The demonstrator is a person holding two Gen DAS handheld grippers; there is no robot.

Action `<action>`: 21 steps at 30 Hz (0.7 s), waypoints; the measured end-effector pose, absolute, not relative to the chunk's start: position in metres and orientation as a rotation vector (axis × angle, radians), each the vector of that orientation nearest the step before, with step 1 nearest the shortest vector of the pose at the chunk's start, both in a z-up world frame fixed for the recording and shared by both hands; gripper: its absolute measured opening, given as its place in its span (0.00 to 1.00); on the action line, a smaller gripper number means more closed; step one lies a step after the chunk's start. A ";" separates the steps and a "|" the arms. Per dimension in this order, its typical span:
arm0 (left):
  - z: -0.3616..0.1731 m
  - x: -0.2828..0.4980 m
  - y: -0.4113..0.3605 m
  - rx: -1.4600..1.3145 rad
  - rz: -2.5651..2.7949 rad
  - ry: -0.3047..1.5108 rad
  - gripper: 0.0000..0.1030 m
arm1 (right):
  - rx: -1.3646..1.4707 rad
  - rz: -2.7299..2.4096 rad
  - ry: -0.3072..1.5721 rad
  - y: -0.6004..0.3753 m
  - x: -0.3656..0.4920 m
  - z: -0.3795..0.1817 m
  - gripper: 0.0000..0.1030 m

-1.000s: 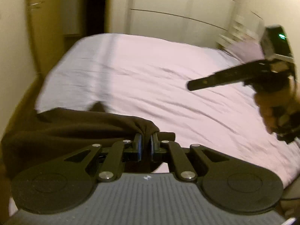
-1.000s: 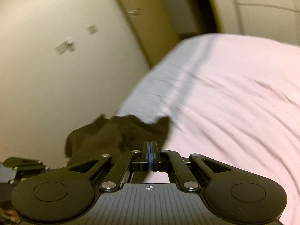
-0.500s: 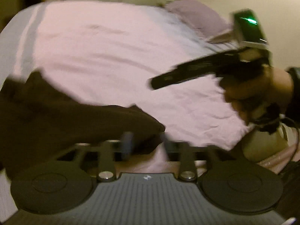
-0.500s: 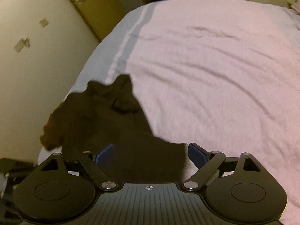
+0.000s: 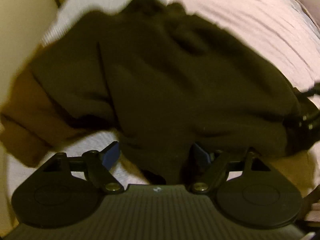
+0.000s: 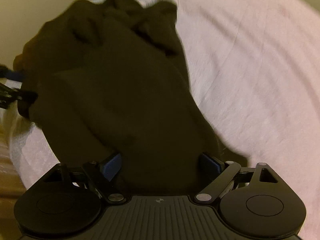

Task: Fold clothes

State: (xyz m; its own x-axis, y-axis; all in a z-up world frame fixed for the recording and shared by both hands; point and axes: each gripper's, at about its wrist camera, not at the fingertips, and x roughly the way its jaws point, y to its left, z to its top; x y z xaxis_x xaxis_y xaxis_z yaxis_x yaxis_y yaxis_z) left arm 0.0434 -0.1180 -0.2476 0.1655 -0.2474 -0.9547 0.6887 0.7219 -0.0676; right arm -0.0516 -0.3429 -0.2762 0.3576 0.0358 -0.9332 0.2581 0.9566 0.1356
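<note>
Both grippers are now pointing steeply down at the bed, where a second ago they were held up, pinched shut on the cloth with the room beyond in view. Dark brown garment (image 5: 180, 76) is now lying bunched on the pink sheet (image 5: 250, 20), near the bed's left edge by the cream wall (image 5: 18, 20), filling most of both views.

Left gripper (image 5: 156, 156) is standing spread, its jaws having just been opening; a fold of the garment is sitting between the blue pads (image 5: 111, 156), but the pads are not pressing on it.

Right gripper (image 6: 160, 165) is also spread, with its jaws having just been closing back a little; the garment's near edge is lying between its blue pads (image 6: 112, 166), loose, not clamped as far as the blur is letting me see.

Motion blur is smearing both views. Right gripper's black linkage is showing at the right edge of the left view, touching the garment's hem.
</note>
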 end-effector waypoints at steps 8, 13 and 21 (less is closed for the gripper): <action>-0.192 0.009 -0.139 0.361 -0.974 1.099 0.09 | 0.334 -0.201 1.074 -0.359 -0.100 -0.205 0.22; -0.130 -0.044 -0.168 0.226 -1.245 0.957 0.09 | 0.289 -0.364 0.909 -0.394 -0.156 -0.129 0.21; -0.070 -0.167 -0.254 0.222 -1.550 0.789 0.09 | 0.305 -0.534 0.766 -0.480 -0.242 -0.063 0.21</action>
